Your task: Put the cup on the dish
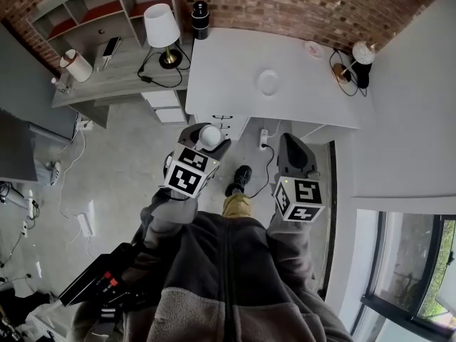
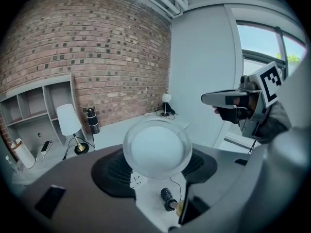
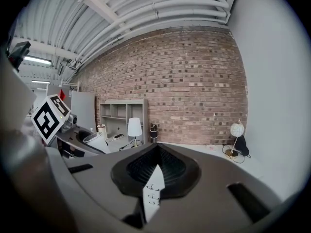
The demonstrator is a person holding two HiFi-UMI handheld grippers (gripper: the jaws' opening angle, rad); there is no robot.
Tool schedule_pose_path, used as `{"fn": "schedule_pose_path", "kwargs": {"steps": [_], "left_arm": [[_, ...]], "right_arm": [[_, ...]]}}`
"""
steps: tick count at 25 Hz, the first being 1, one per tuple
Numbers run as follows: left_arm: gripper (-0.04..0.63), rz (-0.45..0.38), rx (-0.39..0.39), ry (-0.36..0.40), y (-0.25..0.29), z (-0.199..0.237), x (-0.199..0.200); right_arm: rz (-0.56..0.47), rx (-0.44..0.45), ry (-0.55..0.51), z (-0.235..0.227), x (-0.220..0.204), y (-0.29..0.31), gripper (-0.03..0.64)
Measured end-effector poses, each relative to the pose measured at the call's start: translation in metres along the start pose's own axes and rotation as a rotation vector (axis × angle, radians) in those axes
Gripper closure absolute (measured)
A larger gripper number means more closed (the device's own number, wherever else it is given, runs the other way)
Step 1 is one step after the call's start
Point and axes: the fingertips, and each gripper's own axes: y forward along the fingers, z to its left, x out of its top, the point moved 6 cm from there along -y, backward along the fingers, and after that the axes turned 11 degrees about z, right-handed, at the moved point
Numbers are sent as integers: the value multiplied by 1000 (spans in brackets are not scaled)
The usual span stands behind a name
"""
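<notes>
In the head view my left gripper [image 1: 202,141] is shut on a white cup [image 1: 209,137], held over the floor in front of the white table [image 1: 235,63]. A round white dish [image 1: 268,82] lies near the table's middle, well beyond the cup. The left gripper view shows the cup [image 2: 157,149] bottom-on, clamped between the jaws of the left gripper [image 2: 156,165]. My right gripper [image 1: 291,144] hangs beside it on the right; in its own view the right gripper [image 3: 156,173] has its pads closed together on nothing. The cup [image 3: 95,139] also shows there, far left.
A white-shade lamp [image 1: 162,30] and a black bottle [image 1: 200,16] stand at the table's left end, a globe lamp [image 1: 362,54] with cables at its right end. A grey shelf desk [image 1: 107,70] adjoins on the left. A wall and window [image 1: 406,262] close the right side.
</notes>
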Motion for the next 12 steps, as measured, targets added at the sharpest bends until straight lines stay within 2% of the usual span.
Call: {"fn": "schedule_pose_path", "kwargs": {"steps": [12], "left_arm": [[333, 29, -3, 24, 101, 22, 98]], "right_arm": [[20, -2, 56, -111, 28, 83, 617]]}}
